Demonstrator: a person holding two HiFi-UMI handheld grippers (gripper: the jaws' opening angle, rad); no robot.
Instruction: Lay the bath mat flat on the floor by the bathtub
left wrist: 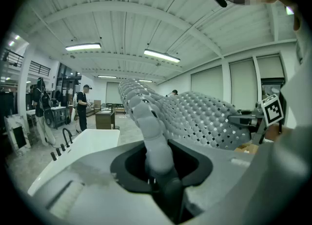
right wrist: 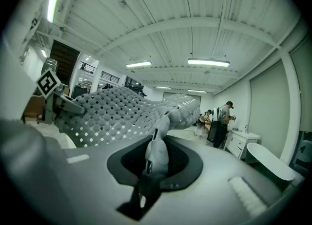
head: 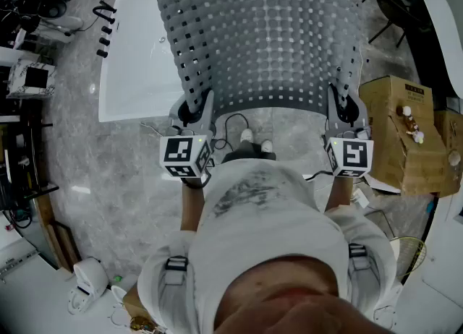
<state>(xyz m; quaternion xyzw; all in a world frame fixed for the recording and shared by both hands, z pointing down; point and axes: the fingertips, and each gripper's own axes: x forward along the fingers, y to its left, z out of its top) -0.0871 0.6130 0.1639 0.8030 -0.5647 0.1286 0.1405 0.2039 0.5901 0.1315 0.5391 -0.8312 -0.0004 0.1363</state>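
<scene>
Grey rubber, punched all over with small square holes: the bath mat [head: 260, 43] is held up off the floor [head: 108, 173] and spread wide in front of the person. It is pinched at its two near corners. The left gripper [head: 191, 108] has one corner and the right gripper [head: 341, 103] the other, each closed tight on the mat's edge.

From the head view the mat's far left part overlaps the rim of the white bathtub [head: 137, 50]. The person's shoes [head: 255, 137] show just under the near edge, and a cardboard box [head: 394, 130] stands off to the right. That view cannot tell me whether the far edge touches anything.

The left gripper view shows what the head view hides. A thick fold of mat rises straight out from between the jaws, then arches away to the right. The tub's black taps [left wrist: 62, 140] sit low on the left, and a person [left wrist: 83, 107] stands well back in the hall.

The right gripper view shows a thinner edge clamped in its jaws and the mat billowing left. The other gripper's marker cube [right wrist: 47, 84] sits at the mat's far corner, and more people [right wrist: 222, 117] stand by a cabinet.
</scene>
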